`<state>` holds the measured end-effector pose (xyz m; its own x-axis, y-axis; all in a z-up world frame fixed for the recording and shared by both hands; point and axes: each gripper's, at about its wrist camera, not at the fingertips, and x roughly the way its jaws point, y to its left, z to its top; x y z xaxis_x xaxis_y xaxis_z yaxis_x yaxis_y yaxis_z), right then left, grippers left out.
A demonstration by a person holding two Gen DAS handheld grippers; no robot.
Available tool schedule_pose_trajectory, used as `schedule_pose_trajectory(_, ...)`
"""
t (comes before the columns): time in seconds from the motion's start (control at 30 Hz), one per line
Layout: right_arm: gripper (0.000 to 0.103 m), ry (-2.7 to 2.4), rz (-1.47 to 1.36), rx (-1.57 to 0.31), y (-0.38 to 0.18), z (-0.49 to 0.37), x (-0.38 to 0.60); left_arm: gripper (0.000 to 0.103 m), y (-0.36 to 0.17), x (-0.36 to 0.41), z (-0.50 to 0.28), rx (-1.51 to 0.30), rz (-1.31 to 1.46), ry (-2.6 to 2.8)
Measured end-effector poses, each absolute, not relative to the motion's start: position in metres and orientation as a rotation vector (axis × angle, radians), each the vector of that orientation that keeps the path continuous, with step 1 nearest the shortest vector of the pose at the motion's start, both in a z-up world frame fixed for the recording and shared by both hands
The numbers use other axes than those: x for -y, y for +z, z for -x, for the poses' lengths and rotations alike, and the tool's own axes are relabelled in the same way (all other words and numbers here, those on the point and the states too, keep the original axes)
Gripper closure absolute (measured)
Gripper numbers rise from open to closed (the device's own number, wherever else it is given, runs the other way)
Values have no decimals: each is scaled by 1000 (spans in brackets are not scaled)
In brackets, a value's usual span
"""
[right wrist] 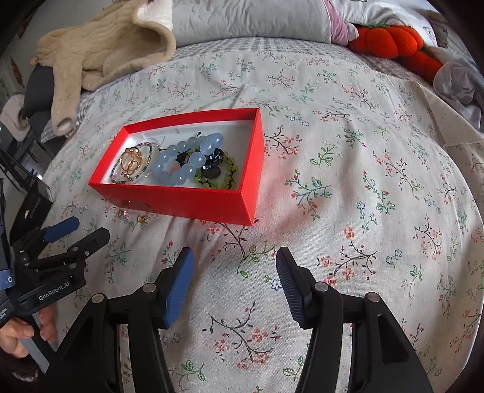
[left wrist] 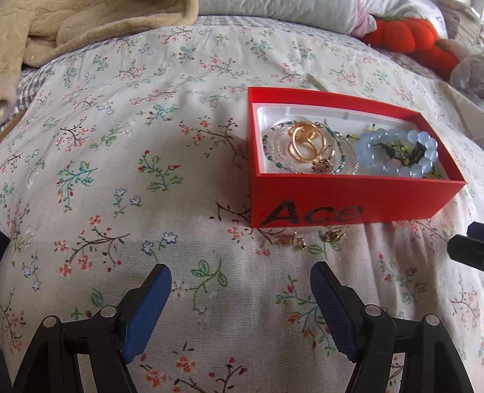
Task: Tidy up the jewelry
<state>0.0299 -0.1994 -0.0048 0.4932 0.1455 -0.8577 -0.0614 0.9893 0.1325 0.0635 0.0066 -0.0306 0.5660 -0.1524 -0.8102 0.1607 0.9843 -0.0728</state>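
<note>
A red box (left wrist: 348,208) marked "Ace" sits on the floral bedsheet and also shows in the right wrist view (right wrist: 193,202). Inside lie gold rings (left wrist: 305,145), thin beaded bracelets (left wrist: 272,145), a pale blue bead bracelet (left wrist: 396,151) (right wrist: 187,160) and a green bead bracelet (right wrist: 217,178). Two small earrings lie on the sheet just in front of the box (left wrist: 301,241) (left wrist: 331,235), also seen in the right wrist view (right wrist: 133,216). My left gripper (left wrist: 240,284) is open and empty, just short of the earrings. My right gripper (right wrist: 234,266) is open and empty, near the box's right corner.
A beige blanket (right wrist: 103,51) lies at the back left. Grey pillows (right wrist: 248,18) and an orange plush toy (right wrist: 390,39) line the back of the bed. The left gripper (right wrist: 75,232) shows at the right wrist view's left edge.
</note>
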Motion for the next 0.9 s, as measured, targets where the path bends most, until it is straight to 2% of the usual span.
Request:
schedule_pose_trajectory(0.27, 44, 106, -54, -1043, -10, -27, 202, 25, -40, 7, -63, -980, -3, -271)
schedule_pose_trajectory(0.3, 44, 105, -57, -1044, -11, -27, 203, 29, -40, 7, -63, -977, 2, -277)
schedule_pose_trajectory(0.43, 44, 102, -67, -1055, -14, -27, 207, 55, -42, 11, -64, -964, 5, -304)
schedule_pose_trajectory(0.5, 44, 100, -64, -1061, -16, -28, 209, 63, -43, 13, -66, -958, -1, -321)
schedule_pose_trajectory(0.7, 44, 107, -64, -1062, -16, -29, 210, 76, -44, 17, -72, -959, 3, -339)
schedule_pose_trajectory(0.9, 44, 111, -59, -1069, -18, -31, 210, 81, -43, 23, -77, -958, -5, -335)
